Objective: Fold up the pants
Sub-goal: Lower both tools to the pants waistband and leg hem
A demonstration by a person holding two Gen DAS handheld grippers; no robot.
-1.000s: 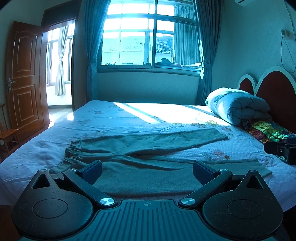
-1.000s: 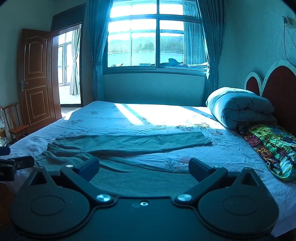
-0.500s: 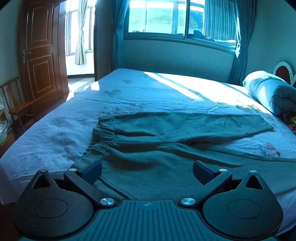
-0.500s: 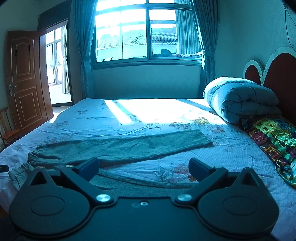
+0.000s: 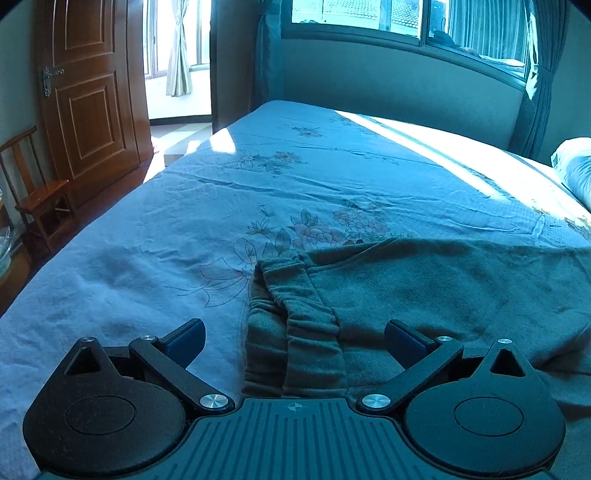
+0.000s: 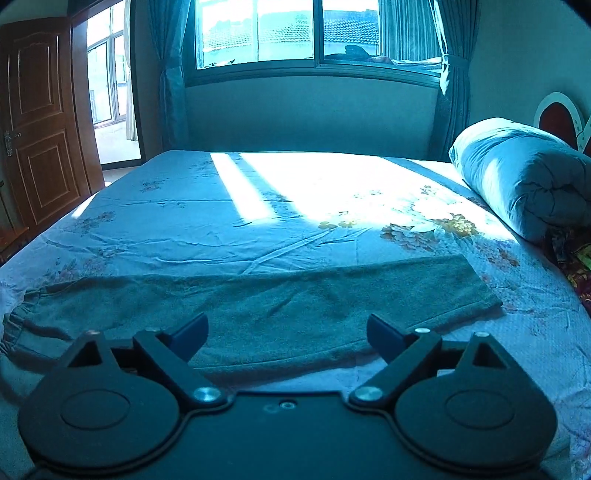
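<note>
- The pants [image 5: 424, 291] lay flat on the bed [image 5: 332, 184], near its front edge, grey-green and slightly creased, their length running across the bed.
- Their gathered waistband [image 5: 295, 317] sat at the end of the pants nearer the door, bunched into soft ridges.
- One pant leg [image 6: 258, 306] stretched away from the waistband toward the headboard end, its cuff [image 6: 476, 291] ending well short of the rolled quilt.
- The left gripper [image 5: 293, 338] hung just above the waistband, tilted downward, its jaws spread wide with the elastic band showing between them; the pads did not press on the cloth.
- The right gripper [image 6: 286, 332] hung over the pant leg, farther from the waistband, its jaws wide but closing, the cloth below and between them and not pinched.
- The bed sheet [image 6: 221, 221] around the pants was pale blue with a flower print and fine wrinkles; a bright patch of sunlight [image 6: 332, 181] lay beyond the pants toward the window.
- The rolled quilt [image 6: 524, 177] lay beyond the cuff, against the headboard [image 6: 557, 114].
- A window [image 6: 288, 33] with curtains stood behind the bed.
- On the waistband side, off the bed, stood a brown wooden door [image 5: 92, 92] and a small wooden chair [image 5: 40, 199].
</note>
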